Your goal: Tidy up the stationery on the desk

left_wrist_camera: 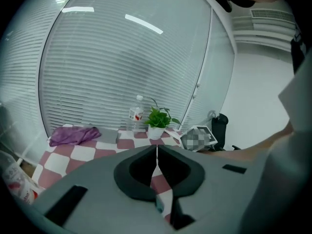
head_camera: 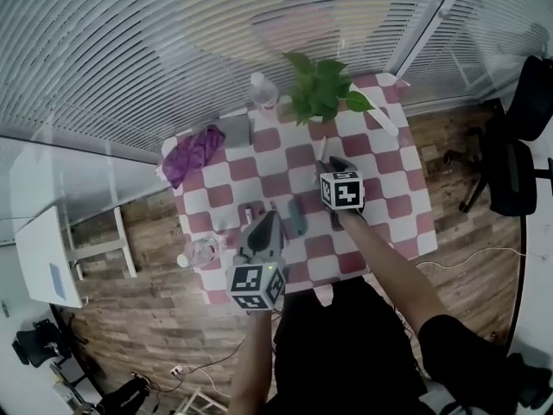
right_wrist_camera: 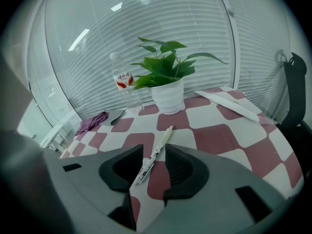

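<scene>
A white pen (right_wrist_camera: 155,152) with black print lies on the red-and-white checked tablecloth (right_wrist_camera: 219,140), pointing toward the plant pot. My right gripper (right_wrist_camera: 155,150) is open, one jaw on each side of the pen's near half; whether they touch it I cannot tell. The head view places this gripper (head_camera: 333,167) mid-table. My left gripper (left_wrist_camera: 157,152) is shut, its tips meeting with nothing between them. It hovers over the table's near left part (head_camera: 262,230). Beside it lie a blue-grey oblong item (head_camera: 296,217) and two small items (head_camera: 248,210).
At the far edge stand a potted green plant (head_camera: 321,89) and a water bottle (head_camera: 262,89). A purple cloth (head_camera: 193,152) and a grey pad (head_camera: 235,130) lie far left. A long white object (head_camera: 384,118) lies far right. A clear plastic bottle (head_camera: 200,251) sits at the left edge. A black chair (head_camera: 518,145) stands to the right.
</scene>
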The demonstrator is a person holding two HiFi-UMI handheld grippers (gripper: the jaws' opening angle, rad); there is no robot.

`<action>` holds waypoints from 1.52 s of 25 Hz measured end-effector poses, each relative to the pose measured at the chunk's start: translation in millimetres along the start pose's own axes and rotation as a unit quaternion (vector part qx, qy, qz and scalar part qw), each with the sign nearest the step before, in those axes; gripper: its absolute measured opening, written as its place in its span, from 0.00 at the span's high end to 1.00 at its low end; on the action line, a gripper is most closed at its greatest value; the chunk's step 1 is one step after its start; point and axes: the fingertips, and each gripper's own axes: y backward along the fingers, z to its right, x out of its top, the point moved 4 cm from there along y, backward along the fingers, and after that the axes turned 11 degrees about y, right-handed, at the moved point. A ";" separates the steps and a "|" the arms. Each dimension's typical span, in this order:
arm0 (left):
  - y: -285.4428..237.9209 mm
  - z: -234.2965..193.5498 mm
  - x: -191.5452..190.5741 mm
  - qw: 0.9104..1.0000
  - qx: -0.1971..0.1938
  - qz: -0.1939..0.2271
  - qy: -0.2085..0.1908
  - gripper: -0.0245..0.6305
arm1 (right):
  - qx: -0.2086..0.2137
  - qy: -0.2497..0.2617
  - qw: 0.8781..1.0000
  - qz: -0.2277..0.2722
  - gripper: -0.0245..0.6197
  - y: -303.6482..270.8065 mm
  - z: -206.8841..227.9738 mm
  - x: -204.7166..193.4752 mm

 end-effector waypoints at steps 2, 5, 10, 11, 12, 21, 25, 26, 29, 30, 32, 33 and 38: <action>6.1 -3.6 0.1 1.000 -0.009 -0.002 0.000 0.90 | -0.014 0.011 1.000 -0.002 0.72 -8.3 -3.8 1.6; 14.5 -9.0 -0.1 1.000 -0.015 -0.008 -0.001 0.90 | -0.038 0.038 0.998 -0.019 0.72 -21.2 -8.2 -1.1; 21.5 -11.2 3.7 1.000 -0.024 -0.009 -0.004 0.90 | -0.059 0.044 0.996 -0.049 0.77 -32.3 -10.0 -8.8; 22.2 -11.5 3.7 1.000 -0.026 -0.009 -0.004 0.90 | -0.060 0.044 0.996 -0.049 0.78 -33.2 -10.1 -9.2; 22.8 -11.8 3.3 1.000 -0.028 -0.009 -0.005 0.90 | -0.063 0.045 0.996 -0.048 0.79 -33.8 -10.2 -9.1; 30.8 -16.2 -1.4 0.999 -0.030 -0.017 -0.008 0.90 | -0.078 0.015 0.996 -0.050 0.84 -31.5 -5.6 -7.7; 41.5 -16.9 -2.4 0.999 -0.037 -0.021 -0.020 0.90 | -0.080 0.004 0.995 -0.052 0.87 -28.5 -3.9 -9.1; 44.3 -17.4 -3.0 0.999 -0.039 -0.021 -0.022 0.90 | -0.076 0.002 0.996 -0.048 0.87 -26.5 -4.7 -8.9; 52.9 -20.7 -4.4 0.998 -0.046 -0.020 -0.028 0.90 | -0.055 0.022 0.998 -0.026 0.87 -13.6 -14.0 -4.7; 55.9 -22.8 -4.8 0.998 -0.047 -0.020 -0.028 0.90 | -0.048 0.029 0.998 -0.021 0.87 -6.3 -19.2 -3.2; 62.2 -26.5 -5.0 0.998 -0.051 -0.019 -0.029 0.90 | -0.032 0.034 0.999 -0.013 0.87 10.6 -30.7 -3.4; 65.1 -27.5 -4.5 0.998 -0.054 -0.018 -0.029 0.90 | -0.025 0.033 0.999 -0.010 0.87 19.4 -36.5 -4.9; 77.2 -30.8 -2.3 0.997 -0.065 -0.013 -0.034 0.90 | -0.007 0.039 0.999 -0.009 0.87 55.5 -63.0 -25.9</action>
